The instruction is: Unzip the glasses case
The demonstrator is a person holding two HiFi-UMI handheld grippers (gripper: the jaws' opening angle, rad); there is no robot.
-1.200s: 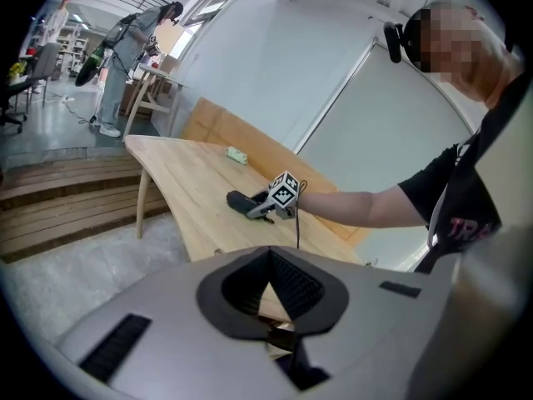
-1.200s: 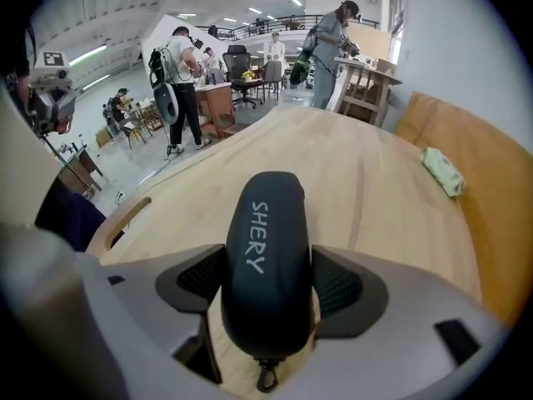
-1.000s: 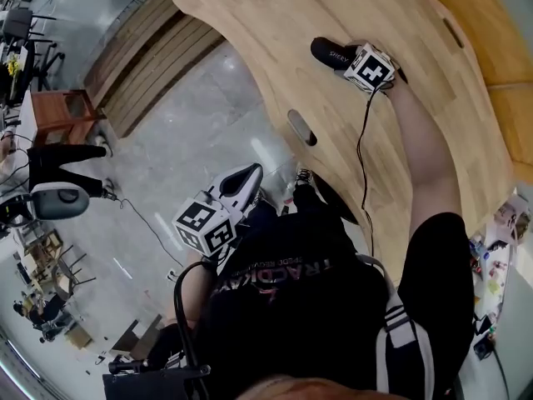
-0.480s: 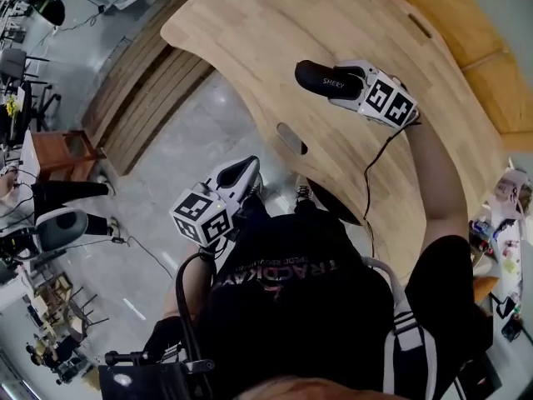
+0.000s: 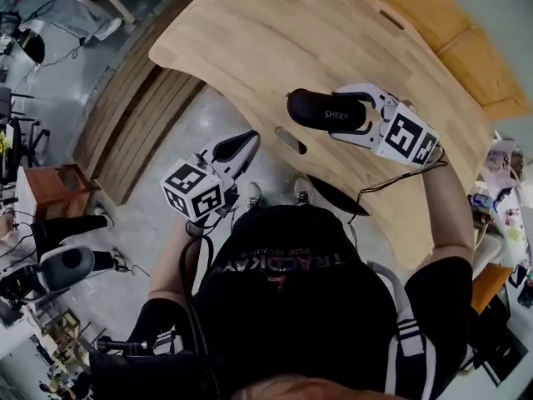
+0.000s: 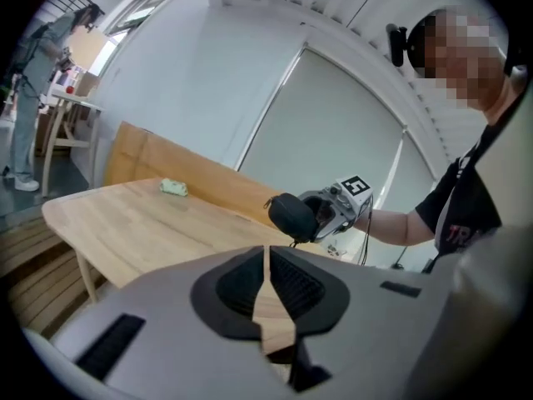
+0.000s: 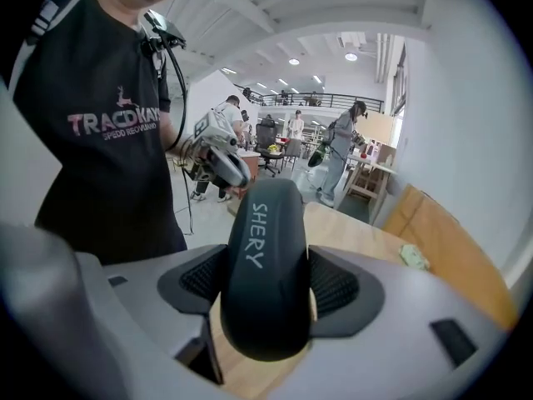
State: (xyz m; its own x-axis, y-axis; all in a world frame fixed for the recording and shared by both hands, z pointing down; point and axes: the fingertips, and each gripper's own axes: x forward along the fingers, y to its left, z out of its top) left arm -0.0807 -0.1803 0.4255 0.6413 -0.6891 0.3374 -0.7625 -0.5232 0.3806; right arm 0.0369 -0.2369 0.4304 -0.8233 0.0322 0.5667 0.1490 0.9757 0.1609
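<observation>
My right gripper (image 5: 346, 113) holds a black glasses case (image 5: 321, 111) printed "SHERY" in the air above the wooden table (image 5: 250, 40). In the right gripper view the case (image 7: 266, 265) lies lengthwise between the two pads, which press on its sides, and its far end points at the person's torso. My left gripper (image 5: 241, 144) hovers off the table's near edge, shut with nothing in it, its tips aimed toward the case. From the left gripper view the case (image 6: 291, 215) sits ahead, a little right of my closed tips (image 6: 266, 282). No zipper pull shows clearly.
A small green object (image 6: 173, 187) lies at the table's far side. The table's curved near edge has an oval slot (image 5: 290, 140). A cable (image 5: 391, 182) hangs from the right gripper. The person's feet and the grey floor are below. Other people stand in the background (image 7: 341, 152).
The right gripper has lifted the case off the table and carried it nearer the person. The left gripper has risen and rolled toward the case.
</observation>
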